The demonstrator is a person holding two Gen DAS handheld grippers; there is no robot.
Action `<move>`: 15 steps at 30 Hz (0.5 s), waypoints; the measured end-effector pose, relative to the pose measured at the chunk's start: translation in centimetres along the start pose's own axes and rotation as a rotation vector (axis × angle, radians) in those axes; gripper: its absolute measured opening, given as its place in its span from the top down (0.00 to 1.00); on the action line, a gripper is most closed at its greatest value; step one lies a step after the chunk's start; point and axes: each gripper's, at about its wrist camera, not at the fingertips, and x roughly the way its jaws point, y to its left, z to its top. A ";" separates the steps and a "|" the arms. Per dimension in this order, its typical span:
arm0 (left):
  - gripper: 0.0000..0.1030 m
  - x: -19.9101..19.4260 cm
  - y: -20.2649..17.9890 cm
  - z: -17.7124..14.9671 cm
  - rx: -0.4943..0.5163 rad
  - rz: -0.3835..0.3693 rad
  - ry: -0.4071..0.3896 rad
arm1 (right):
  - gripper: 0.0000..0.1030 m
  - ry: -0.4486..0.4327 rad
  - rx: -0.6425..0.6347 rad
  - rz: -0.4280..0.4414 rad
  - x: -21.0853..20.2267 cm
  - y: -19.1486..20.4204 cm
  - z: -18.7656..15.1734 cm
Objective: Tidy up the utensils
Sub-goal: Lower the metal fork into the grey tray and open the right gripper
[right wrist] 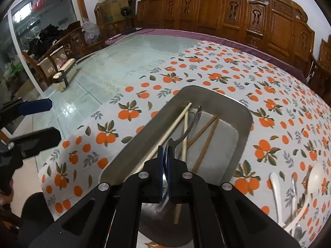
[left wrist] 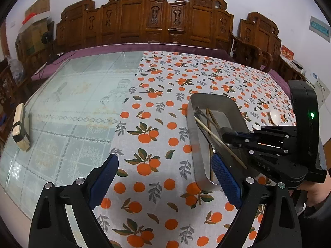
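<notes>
A long bench, half covered by an orange-print cloth, carries a metal tray lying directly ahead of the right tongs and just off the right-hand tip of the left tongs. The left tongs hang idle with their blue pads wide apart, gripping nothing, seemingly kept clear so the other tool can work. The right tongs are pressed together on the handle of a metal fork, holding it low over the tray with its prongs pointing away, apparently to lay it down beside what has already been gathered. Under the fork lie pale chopsticks and darker brown chopsticks, crossed loosely inside the tray. To the right of the right tongs, outside the tray, two white spoons and a metal handle beside them wait on the cloth, probably next for collection.
</notes>
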 end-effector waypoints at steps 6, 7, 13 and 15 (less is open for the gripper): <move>0.15 -0.3 -0.5 0.0 0.013 -0.001 -0.006 | 0.82 -0.010 0.003 0.016 -0.8 0.3 0.0; 0.15 -0.3 -0.6 -0.1 0.013 -0.001 -0.007 | 0.77 -0.023 0.000 0.017 -1.3 0.2 -0.1; 0.15 -0.9 -1.8 -0.1 0.034 -0.016 -0.023 | 0.76 -0.084 0.037 -0.012 -5.9 -2.1 -2.0; 0.15 -1.1 -2.6 -0.2 0.050 -0.020 -0.028 | 0.69 -0.109 0.051 -0.044 -8.1 -3.4 -3.4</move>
